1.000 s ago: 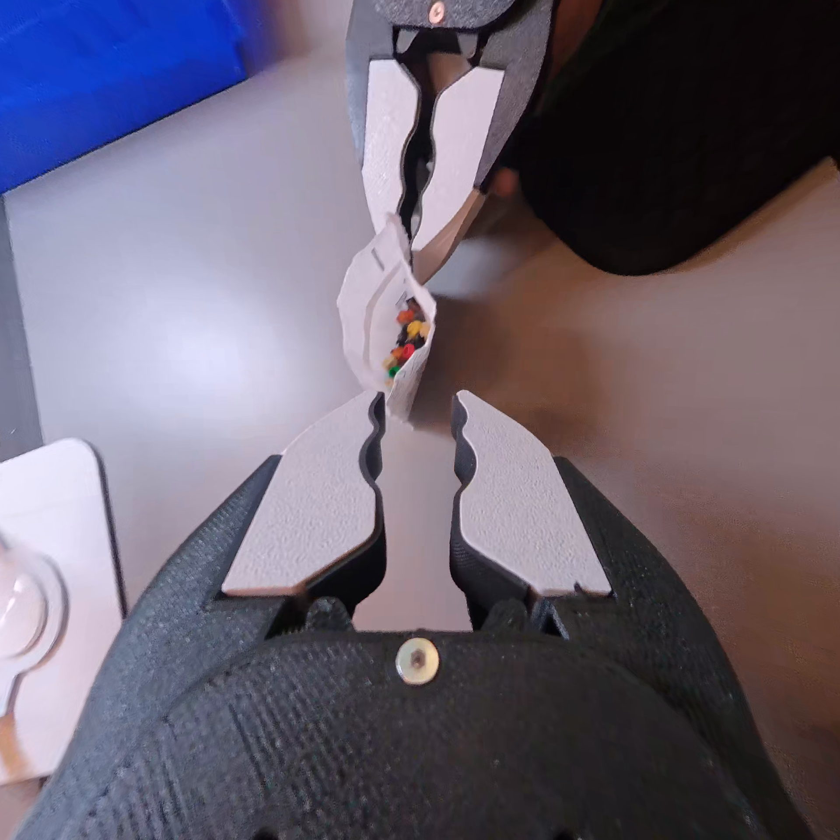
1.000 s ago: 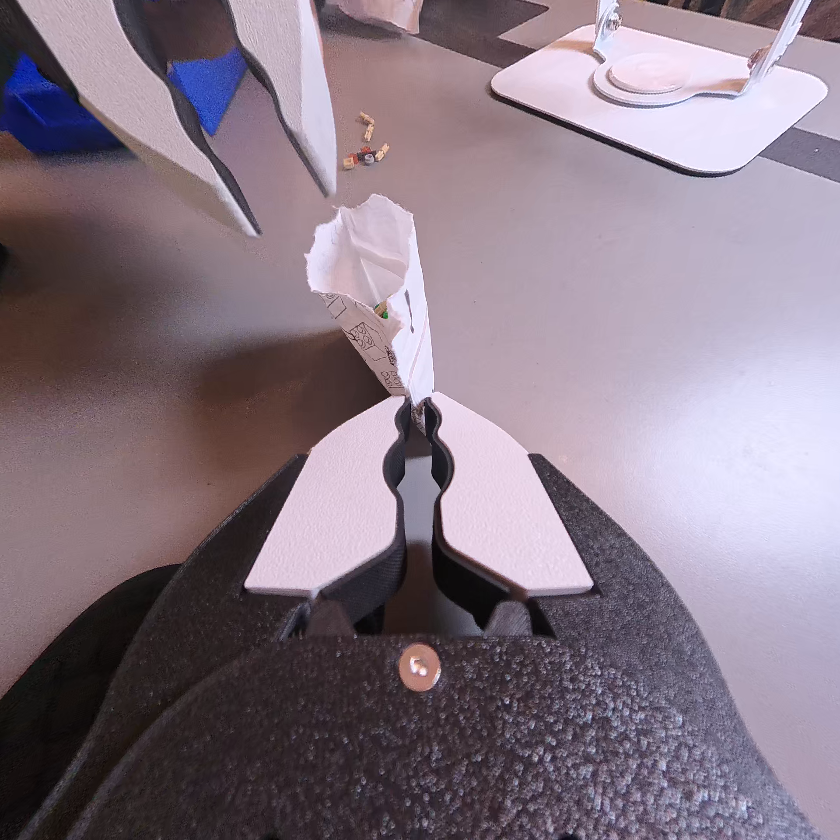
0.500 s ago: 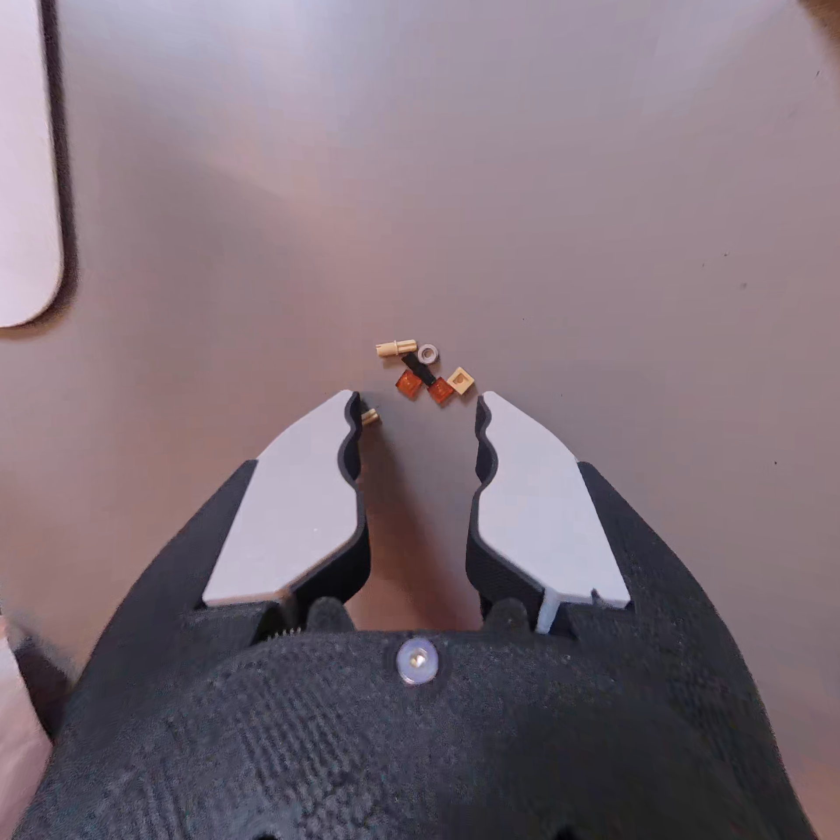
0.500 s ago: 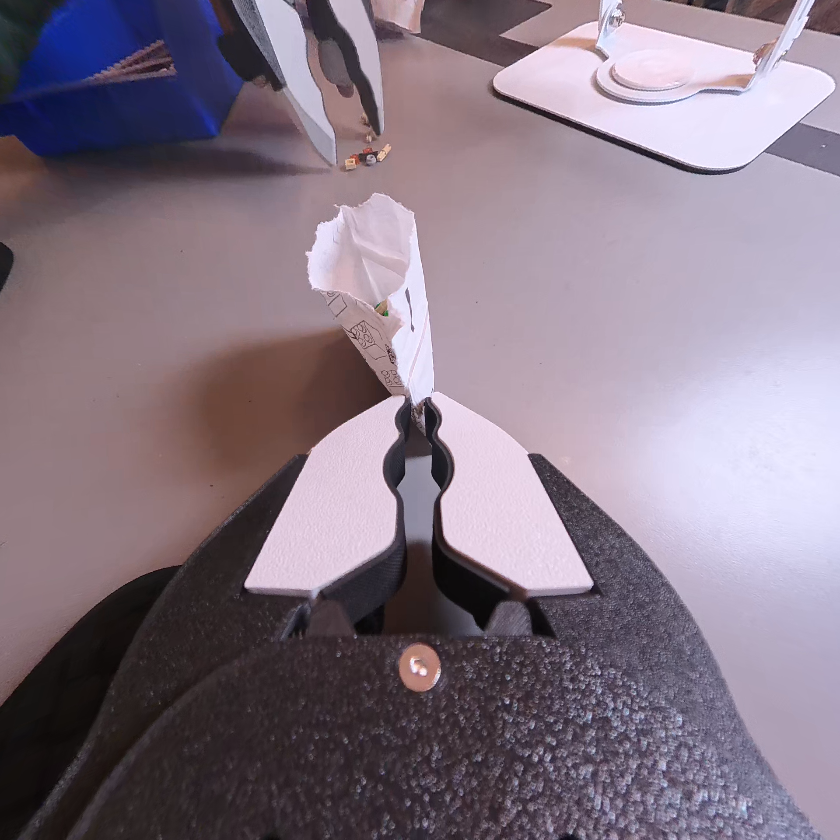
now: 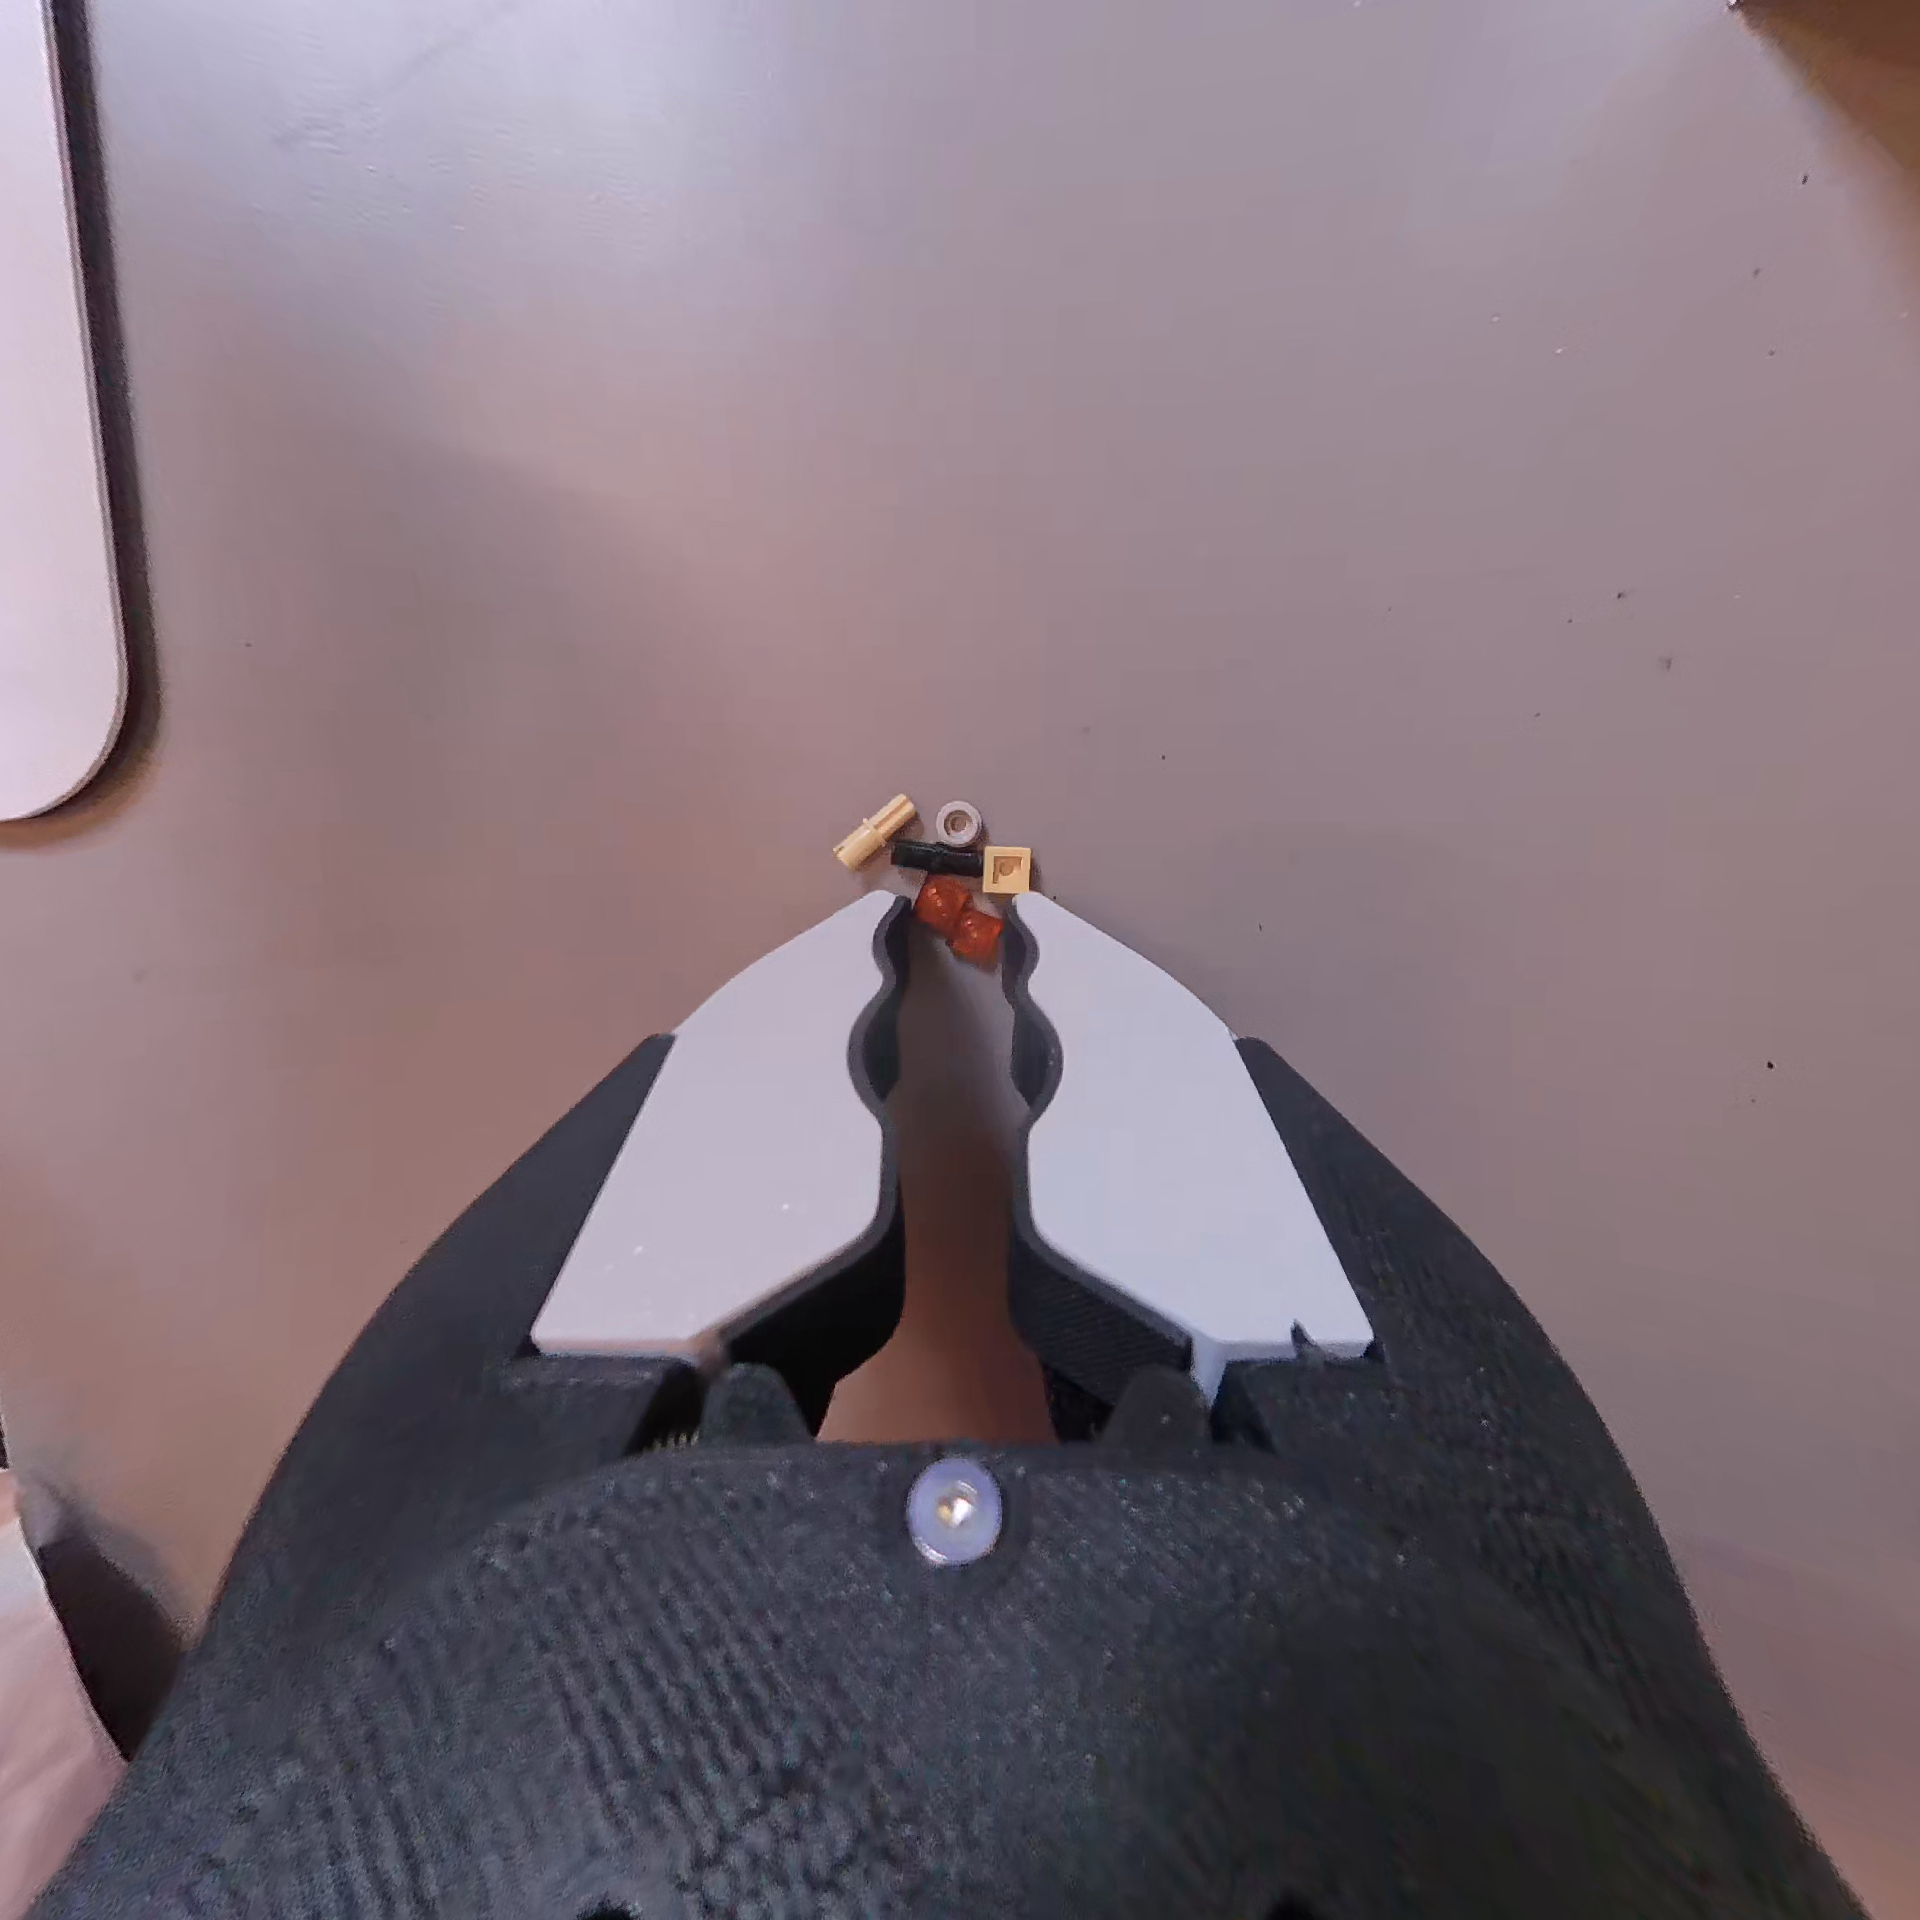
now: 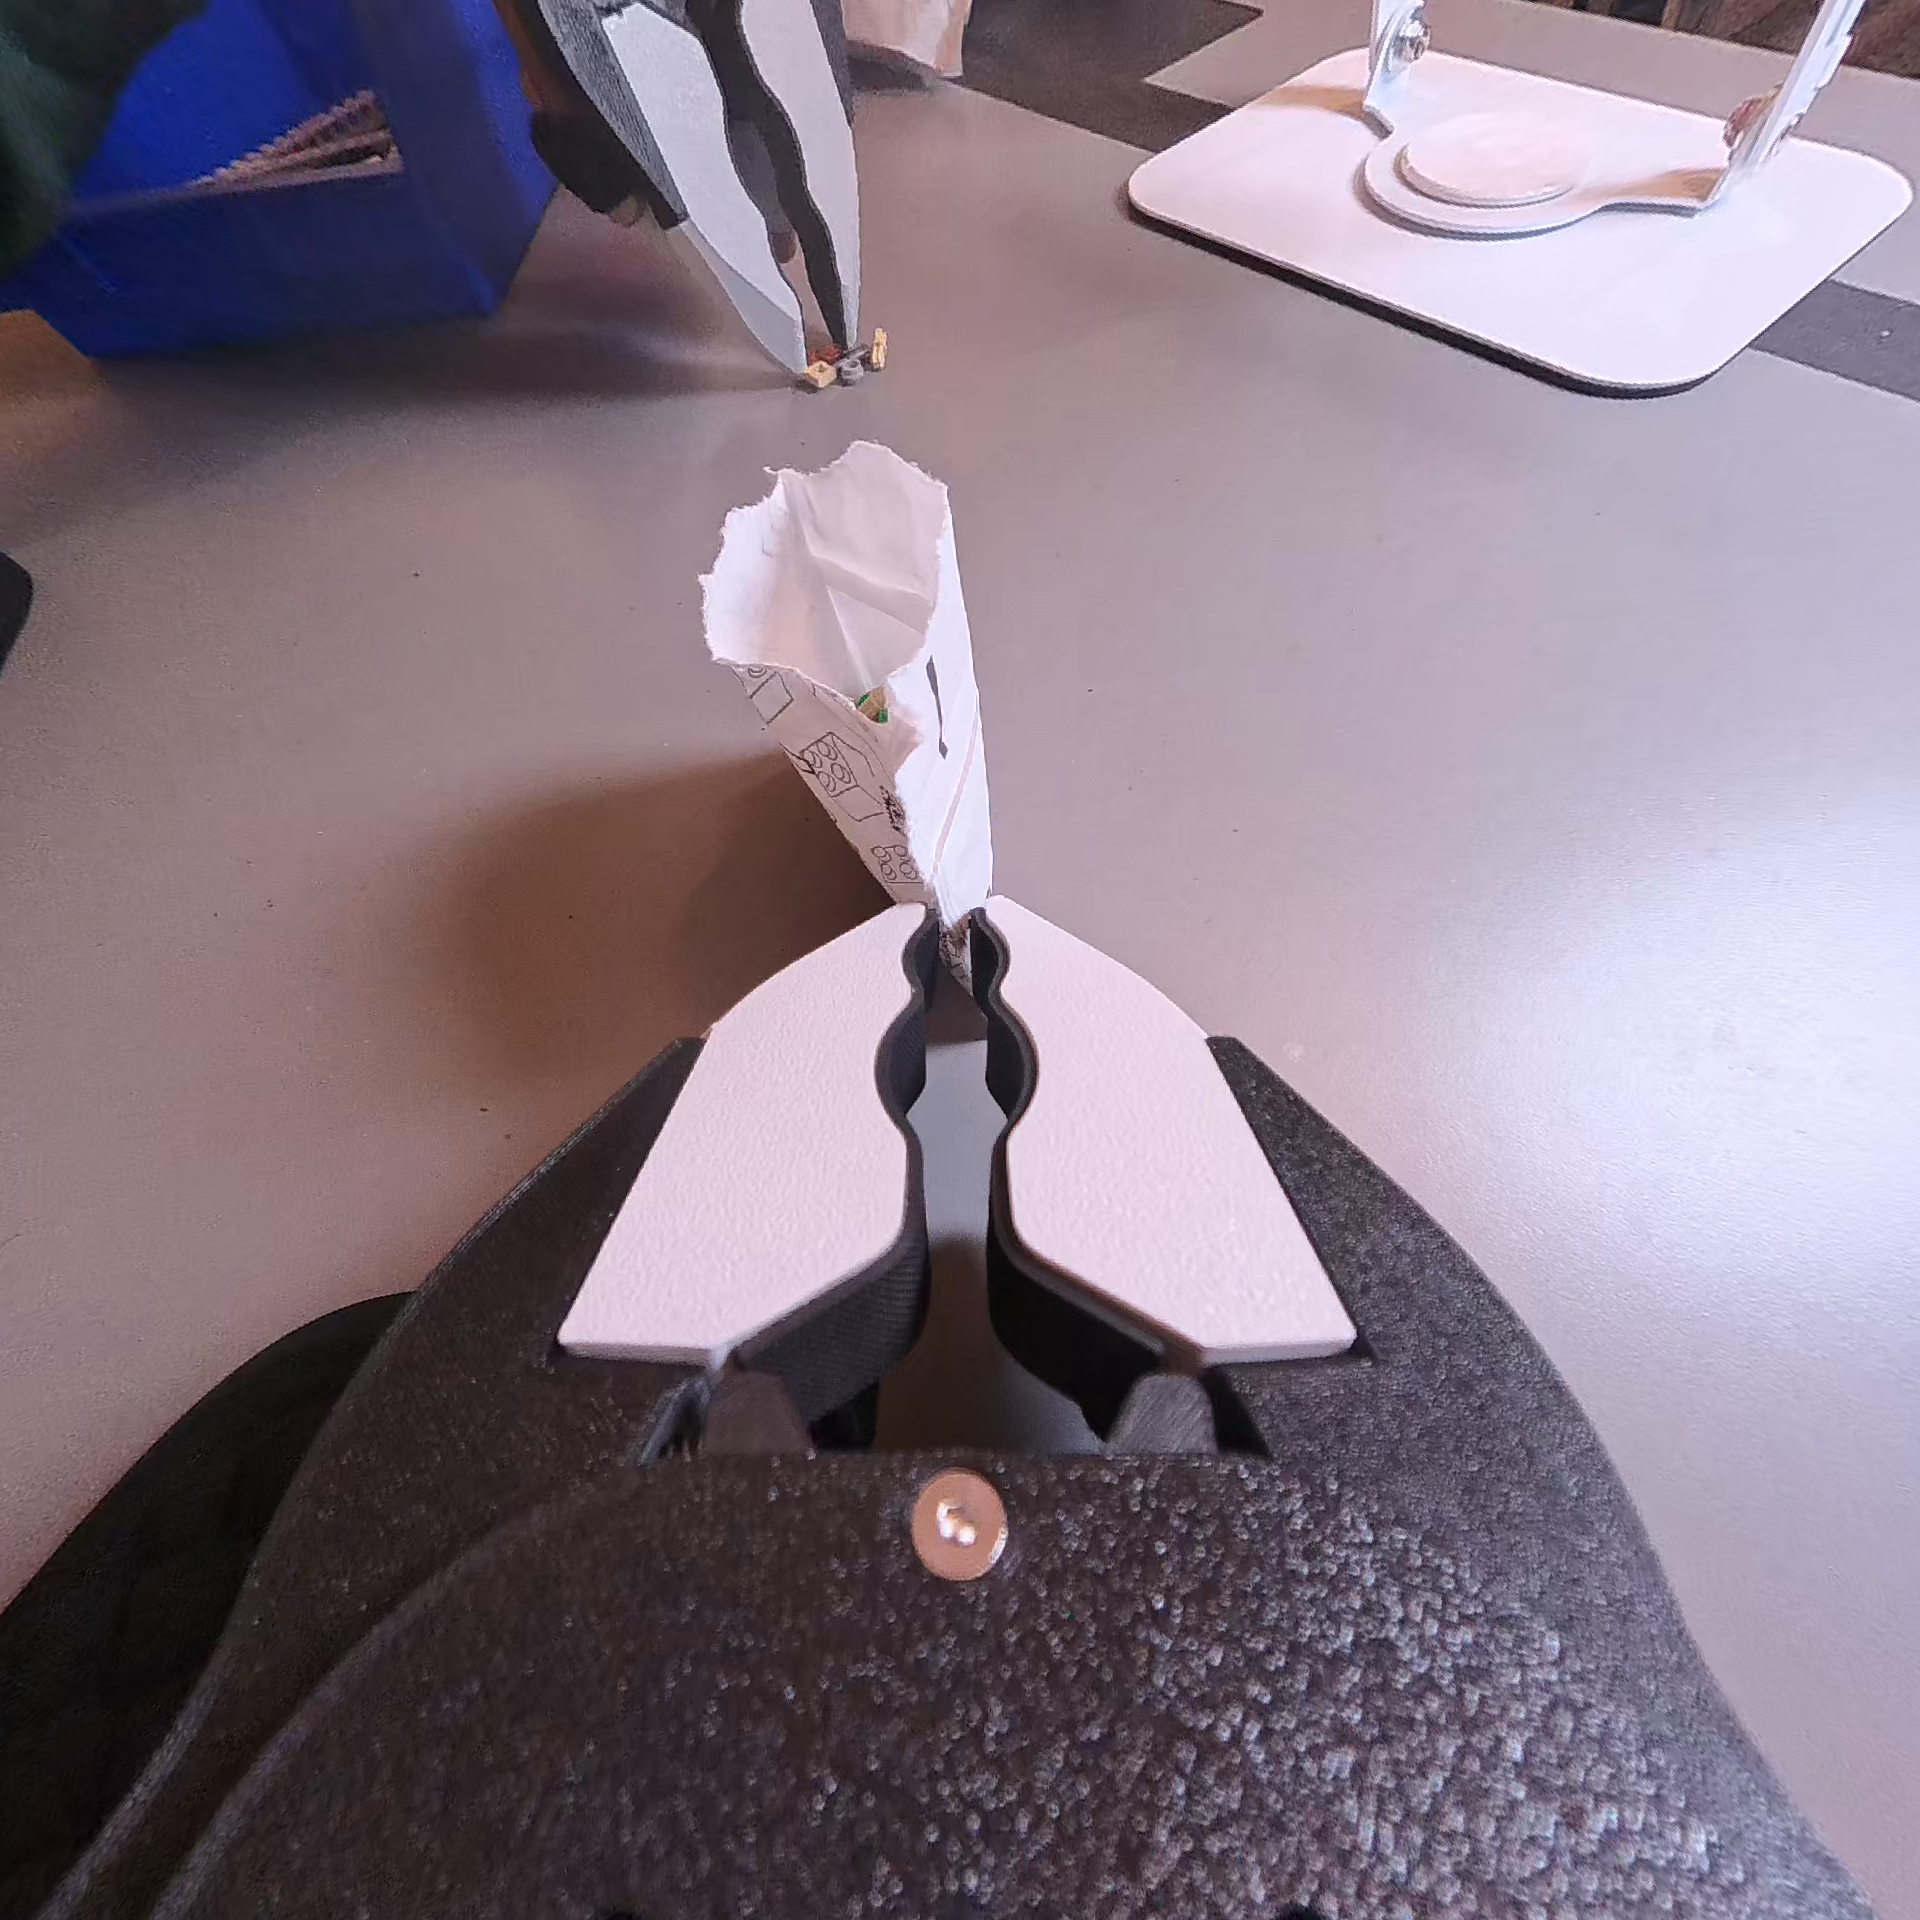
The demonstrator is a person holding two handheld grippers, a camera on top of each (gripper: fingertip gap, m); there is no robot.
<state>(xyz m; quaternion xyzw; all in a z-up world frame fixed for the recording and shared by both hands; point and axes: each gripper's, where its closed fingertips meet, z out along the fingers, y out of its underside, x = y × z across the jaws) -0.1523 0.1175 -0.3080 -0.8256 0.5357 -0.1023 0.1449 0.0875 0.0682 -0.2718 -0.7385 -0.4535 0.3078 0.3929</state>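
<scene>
My left gripper [image 5: 953, 906] points down at the grey table [image 5: 1351, 520]. Its fingertips are closed on two small orange translucent pieces [image 5: 961, 923] that sit side by side between the pads. Just beyond them lie a tan pin [image 5: 873, 829], a grey round stud [image 5: 958, 822], a black pin [image 5: 935, 857] and a tan square plate [image 5: 1006, 869]. The right wrist view shows this gripper [image 6: 826, 353] with its tips at that small pile [image 6: 847, 366]. My right gripper [image 6: 951, 920] is shut on the bottom corner of a torn-open white paper bag [image 6: 862, 644], held upright, with small coloured pieces inside.
A white flat stand base [image 6: 1558, 260] with a metal bracket is at the far right; its edge shows in the left wrist view [image 5: 52, 416]. A blue bin [image 6: 260, 208] stands at the far left behind the left gripper. My right fingertips sit around 25 centimetres from my left ones.
My left gripper left the bag's mouth, went down to the loose pieces on the table, opened wide, then closed, pushing the two orange pieces together. The right gripper and bag stayed still.
</scene>
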